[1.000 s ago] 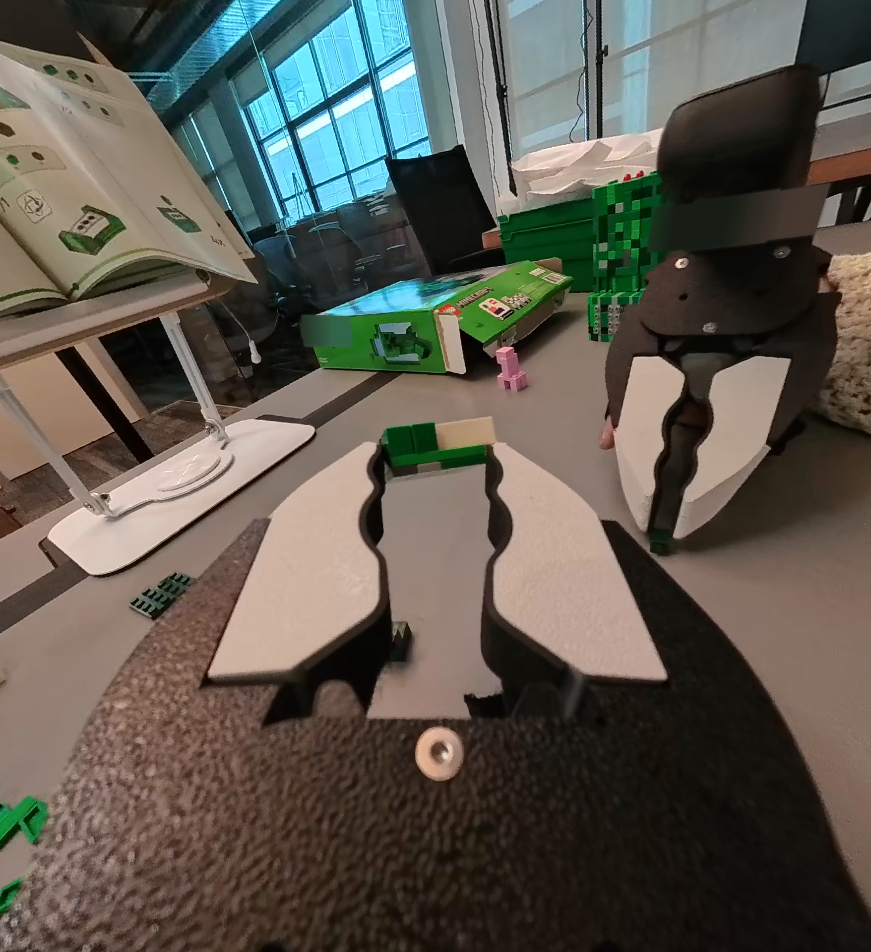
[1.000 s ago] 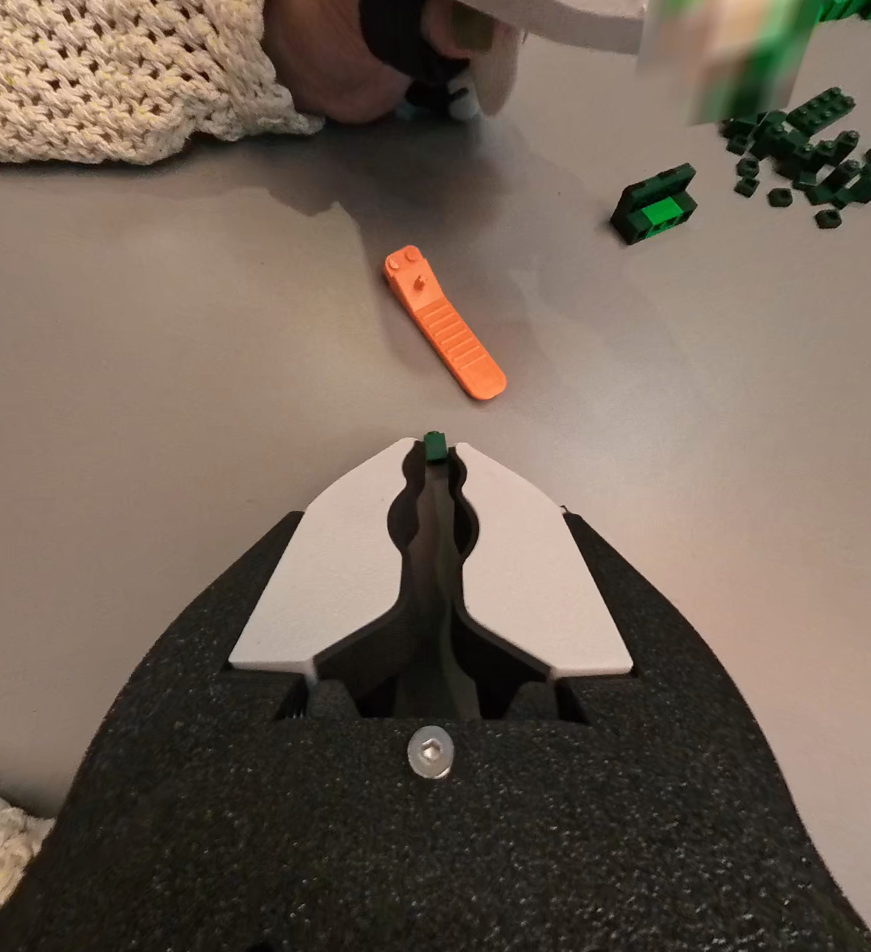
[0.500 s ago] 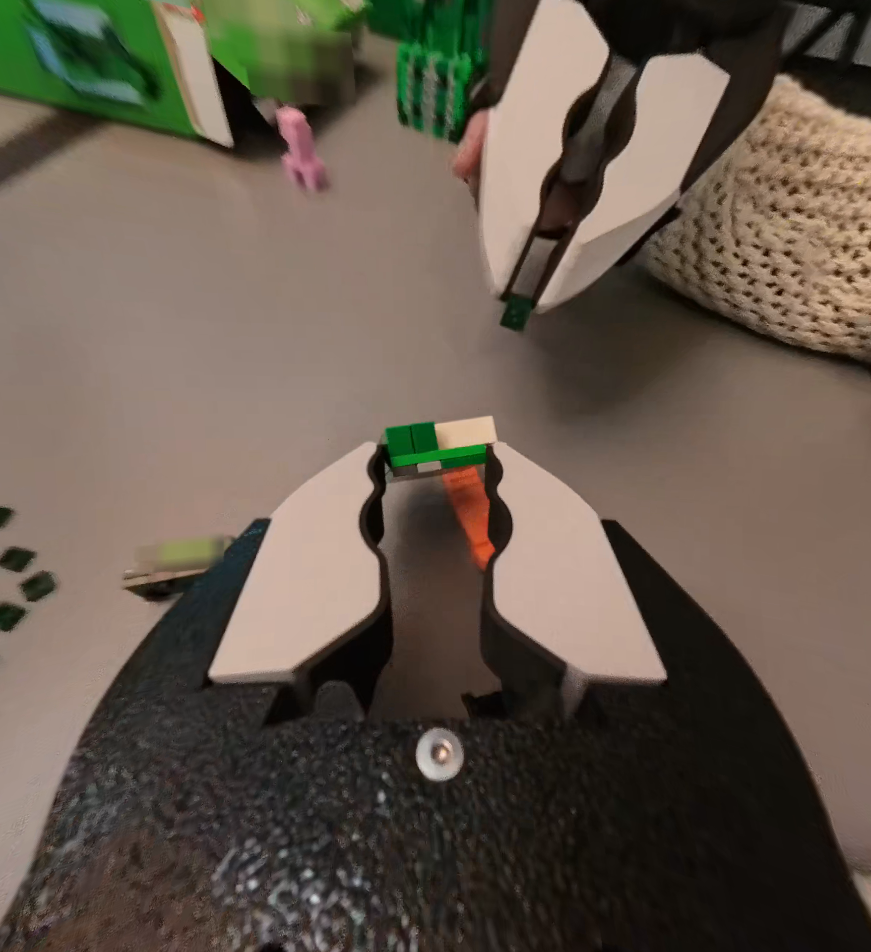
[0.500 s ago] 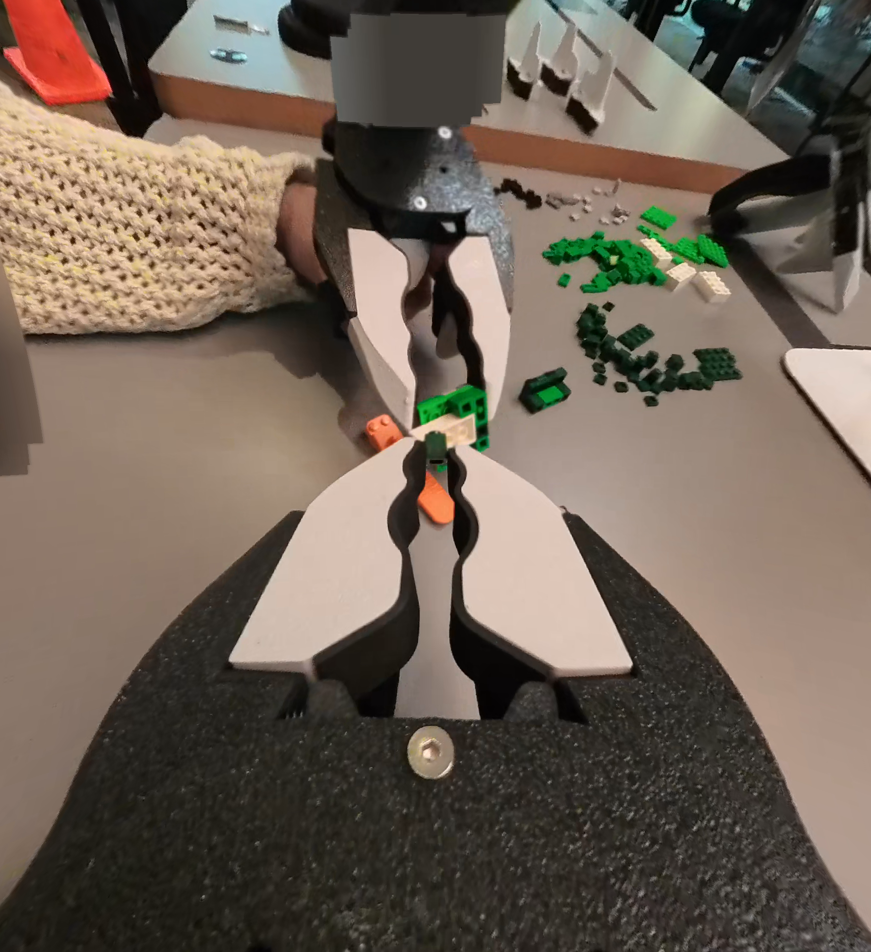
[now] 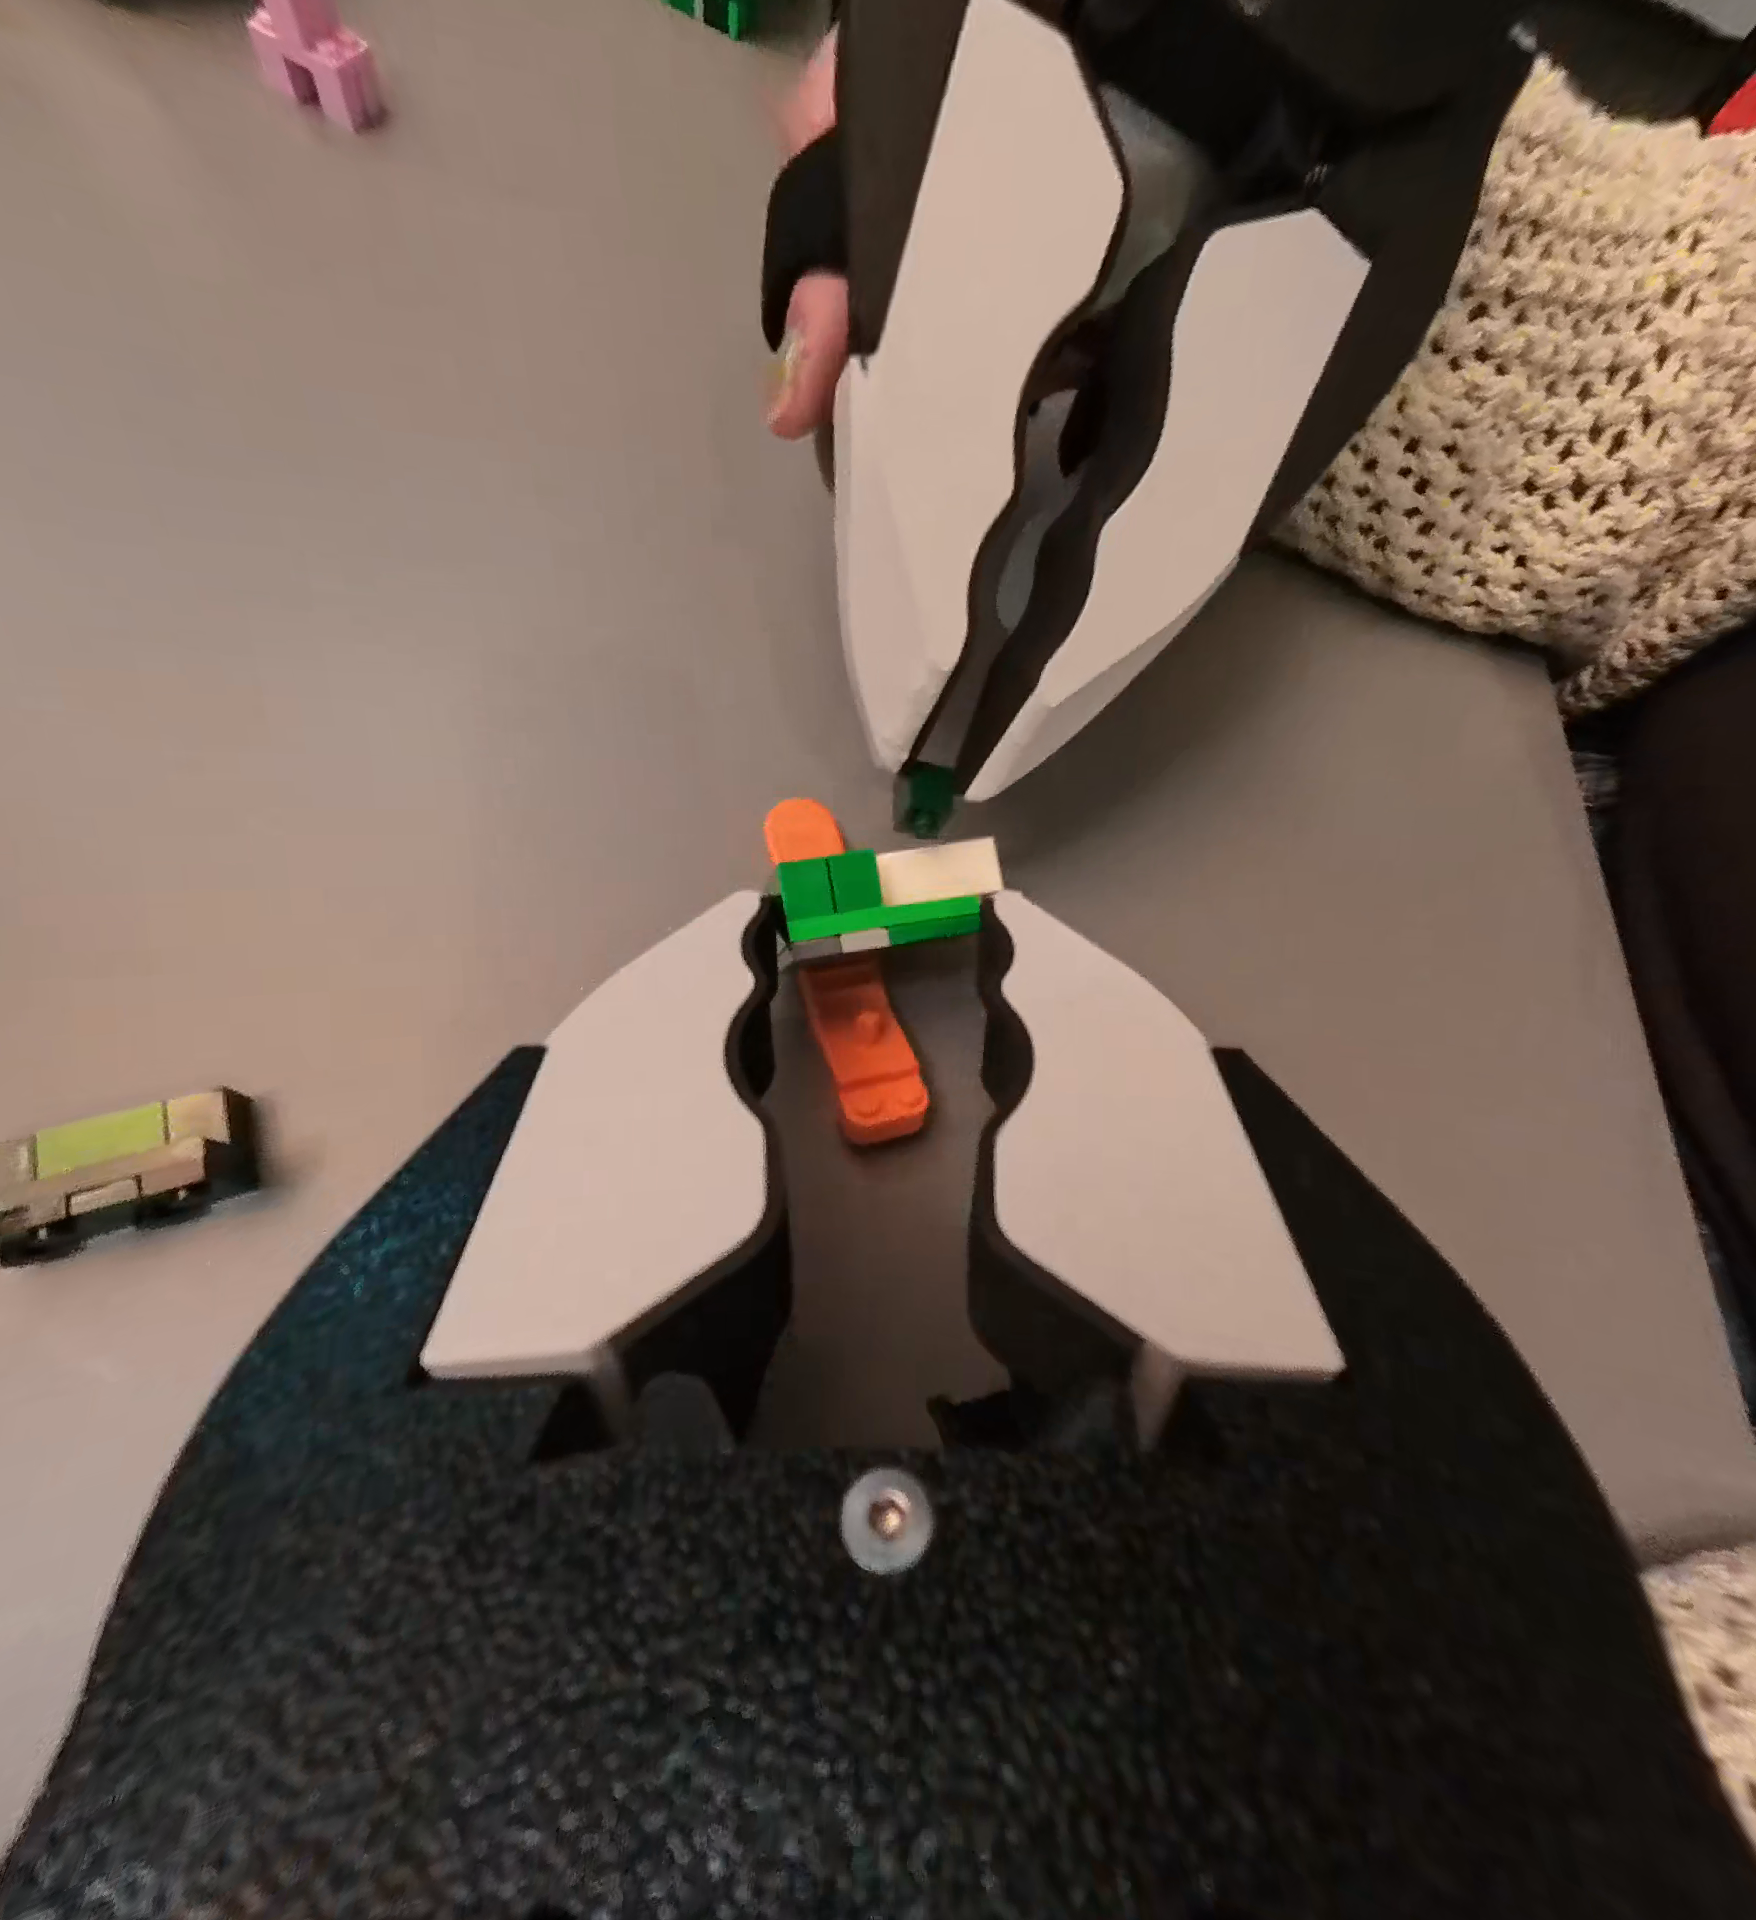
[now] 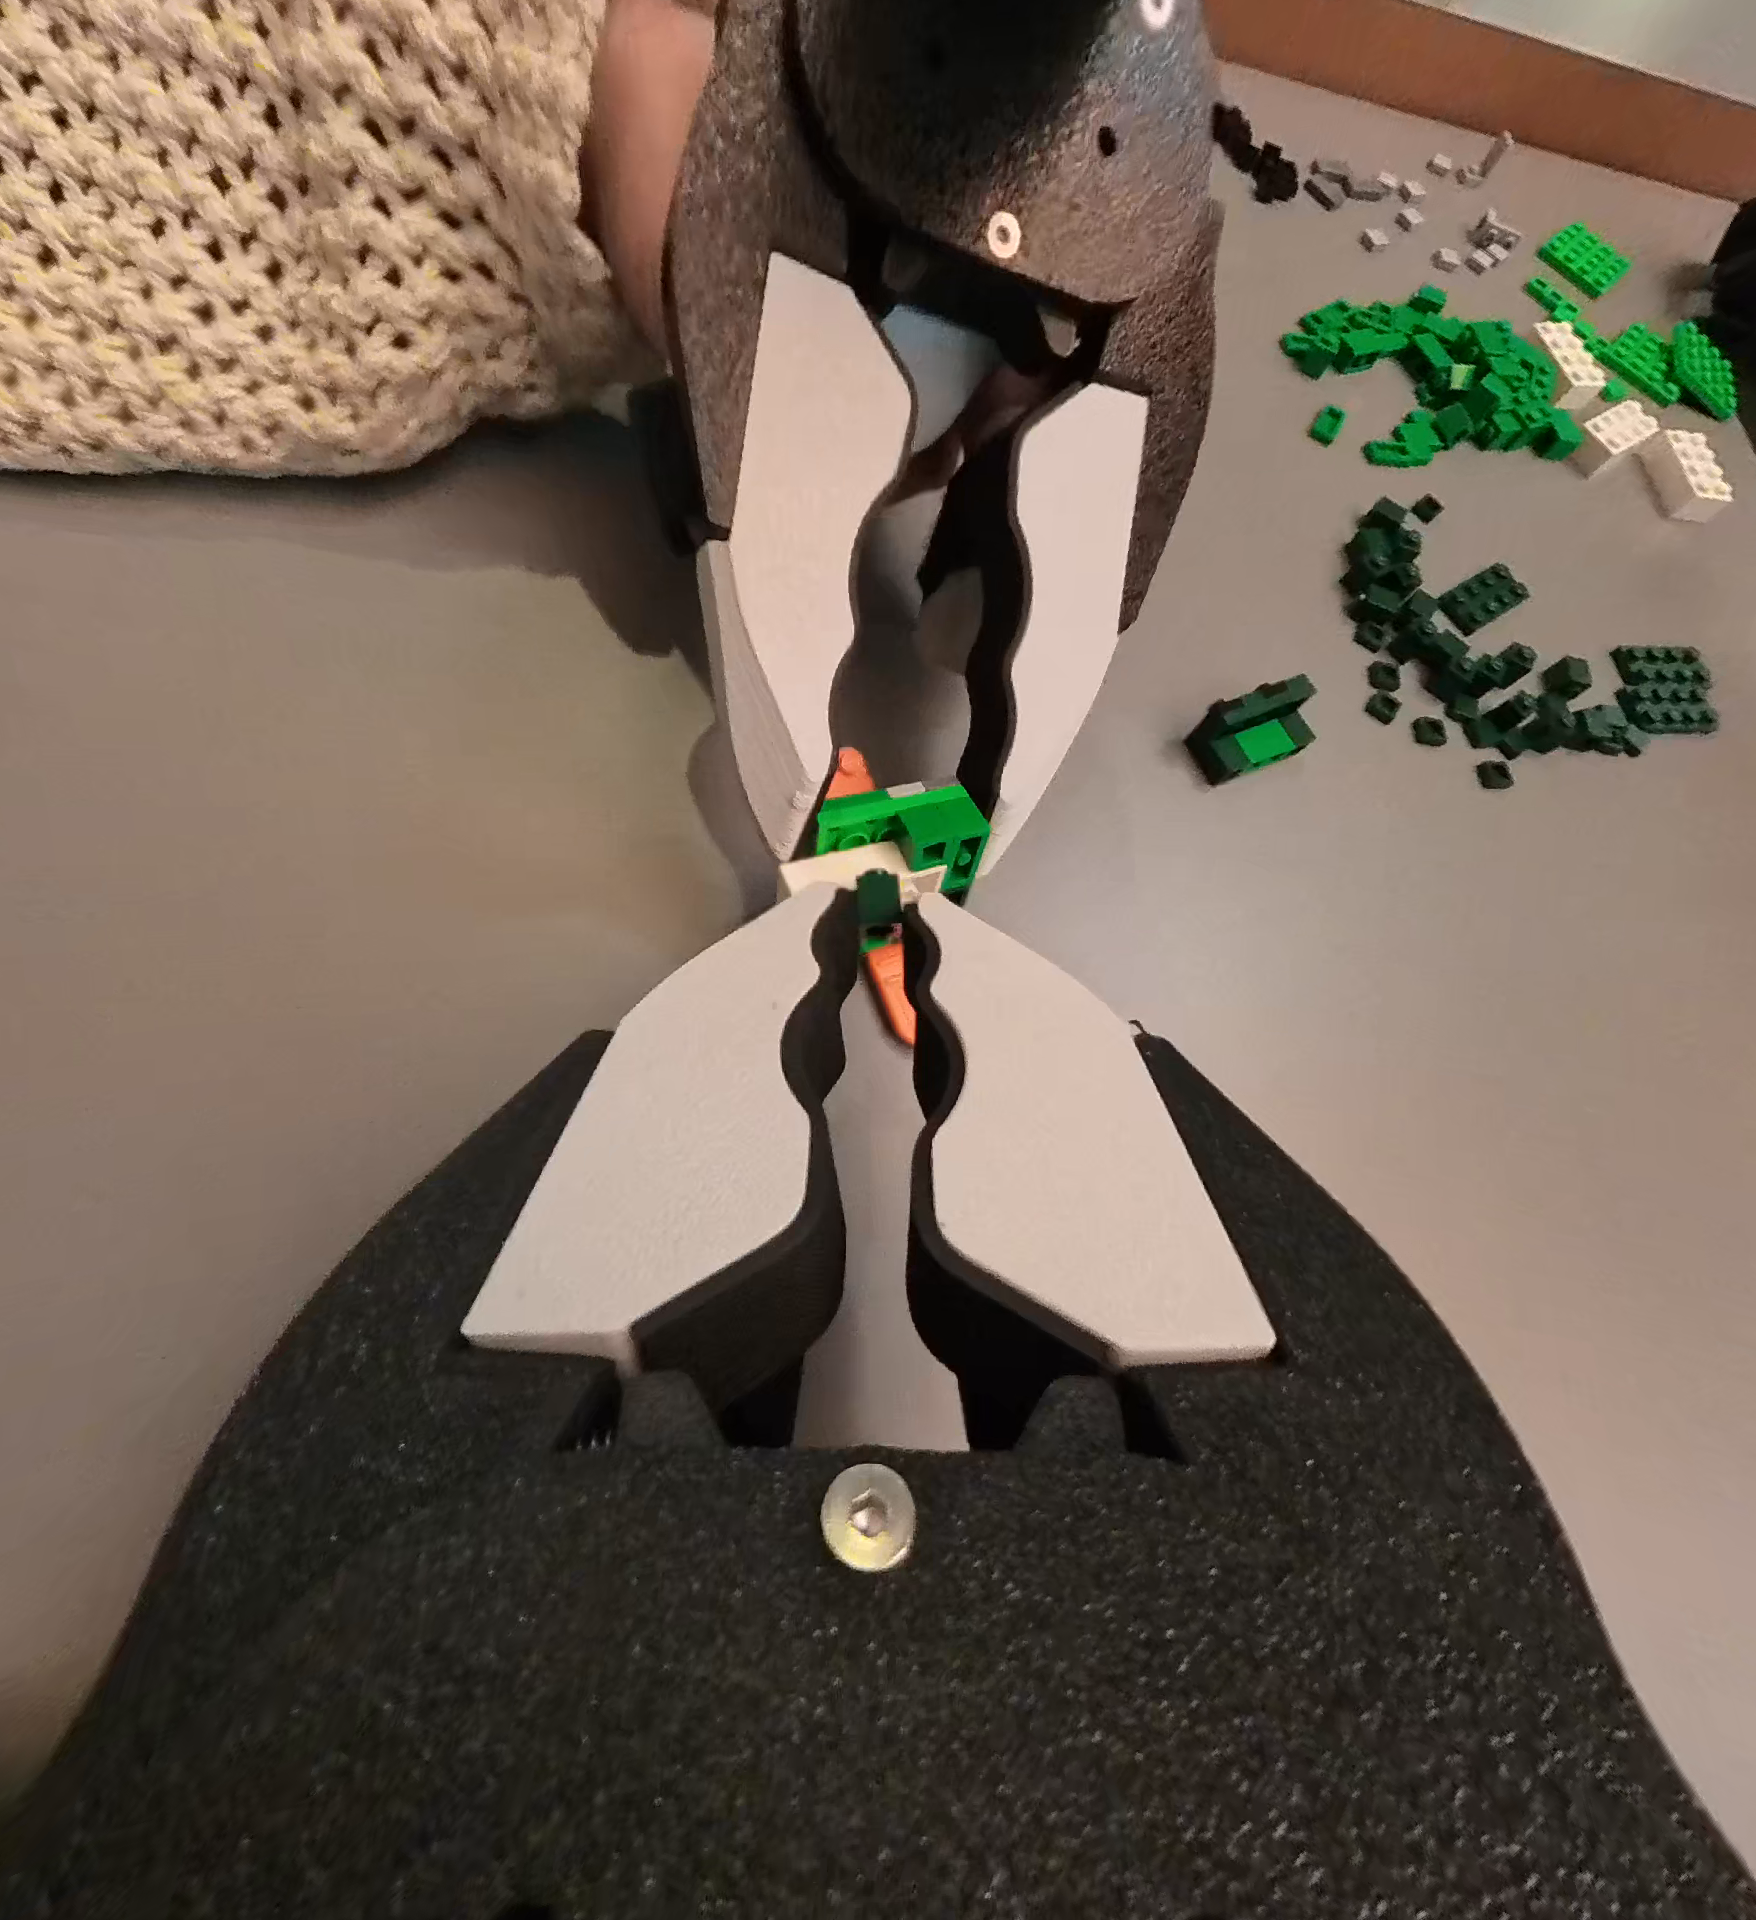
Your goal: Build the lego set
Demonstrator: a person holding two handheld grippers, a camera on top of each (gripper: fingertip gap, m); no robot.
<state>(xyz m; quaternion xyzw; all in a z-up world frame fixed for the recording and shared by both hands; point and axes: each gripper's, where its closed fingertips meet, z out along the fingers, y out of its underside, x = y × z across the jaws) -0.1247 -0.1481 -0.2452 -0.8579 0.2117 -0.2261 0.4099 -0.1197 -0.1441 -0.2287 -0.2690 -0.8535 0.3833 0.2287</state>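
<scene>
My left gripper (image 5: pixel 879 914) is shut on a small assembly of bright green and white bricks (image 5: pixel 889 888), held just above the grey table. My right gripper (image 6: pixel 879 902) is shut on a tiny dark green piece (image 6: pixel 876 894). In the left wrist view the right gripper (image 5: pixel 931 792) comes down from the top and its dark green piece (image 5: pixel 924 808) hangs right at the back edge of the assembly's white part. In the right wrist view the left gripper (image 6: pixel 895 821) faces me with the assembly (image 6: pixel 905 826) at its tips. An orange brick separator (image 5: pixel 866 1060) lies on the table under both.
Bright green bricks (image 6: pixel 1476 374), white bricks (image 6: pixel 1622 426), dark green bricks (image 6: pixel 1497 655) and a small dark green sub-assembly (image 6: pixel 1253 727) lie at the right. A blurred block assembly (image 5: pixel 95 1164) lies at left, a pink figure (image 5: pixel 318 57) far off. Knit sleeves (image 6: pixel 230 208) flank the grippers. The tips of both grippers are at nearly the same place. Both grippers' tips are roughly 25 cm from the pink figure (image 5: pixel 318 57).
Both grippers have come together over the orange separator. The left gripper tipped down toward the table with its assembly; the right gripper's dark green piece went from well apart to right at the assembly.
</scene>
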